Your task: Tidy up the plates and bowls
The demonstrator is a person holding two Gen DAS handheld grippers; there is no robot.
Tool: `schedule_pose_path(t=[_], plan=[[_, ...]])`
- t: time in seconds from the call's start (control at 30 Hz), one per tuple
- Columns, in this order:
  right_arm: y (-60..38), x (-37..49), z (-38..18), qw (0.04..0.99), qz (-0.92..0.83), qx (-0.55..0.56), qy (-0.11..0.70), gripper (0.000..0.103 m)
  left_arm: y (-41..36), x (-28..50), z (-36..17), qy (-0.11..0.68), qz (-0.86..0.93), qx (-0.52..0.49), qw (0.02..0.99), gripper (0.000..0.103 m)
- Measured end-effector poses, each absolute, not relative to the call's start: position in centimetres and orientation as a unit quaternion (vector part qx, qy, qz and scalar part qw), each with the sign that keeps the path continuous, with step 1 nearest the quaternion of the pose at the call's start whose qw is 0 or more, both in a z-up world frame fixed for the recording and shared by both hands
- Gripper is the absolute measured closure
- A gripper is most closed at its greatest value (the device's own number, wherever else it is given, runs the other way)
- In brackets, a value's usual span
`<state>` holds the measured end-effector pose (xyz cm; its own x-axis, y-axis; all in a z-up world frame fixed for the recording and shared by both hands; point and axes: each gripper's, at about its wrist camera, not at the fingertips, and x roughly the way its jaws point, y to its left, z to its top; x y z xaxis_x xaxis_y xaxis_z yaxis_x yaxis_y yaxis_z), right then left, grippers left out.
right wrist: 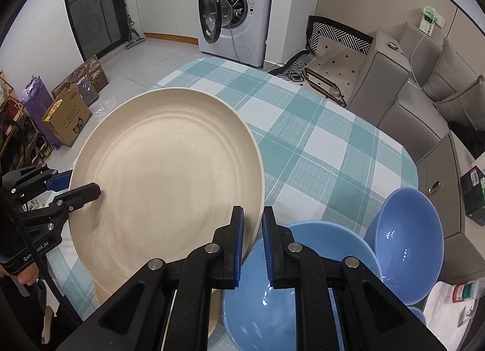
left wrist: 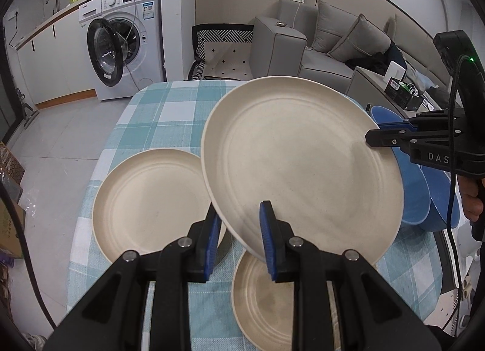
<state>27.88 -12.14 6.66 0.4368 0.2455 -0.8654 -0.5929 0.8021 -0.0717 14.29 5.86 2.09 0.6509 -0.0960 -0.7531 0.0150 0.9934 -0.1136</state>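
Note:
A large cream plate (left wrist: 297, 163) hangs tilted above the checked table (left wrist: 169, 108), held at two edges. My left gripper (left wrist: 241, 235) is shut on its near rim. My right gripper (left wrist: 372, 135) is shut on the rim at the right. In the right wrist view the same plate (right wrist: 166, 187) fills the left half, with my right gripper (right wrist: 251, 239) pinching its edge and the left gripper (right wrist: 81, 187) clamped at the far left. Two more cream plates lie on the cloth, one at the left (left wrist: 157, 202) and one partly hidden under the lifted plate (left wrist: 266, 299). Two blue bowls (right wrist: 303, 260) (right wrist: 406, 248) sit at the right.
A washing machine (left wrist: 121, 48) with its door open stands beyond the table's far end. A grey sofa (left wrist: 333, 45) and a low cabinet (right wrist: 448, 187) with a black box run along the right. Cardboard boxes (right wrist: 66, 117) and bags lie on the floor at the left.

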Motion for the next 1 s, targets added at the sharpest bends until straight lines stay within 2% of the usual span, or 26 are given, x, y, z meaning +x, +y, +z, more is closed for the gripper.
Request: schedule_pose_path(t=[1.0], plan=[[-12.9, 20.5, 3.5, 0.829, 0.263, -0.187, 0.457, 0.090, 6.1, 8.2, 0.3, 0.407, -0.022, -0.054, 0.912, 0.079]])
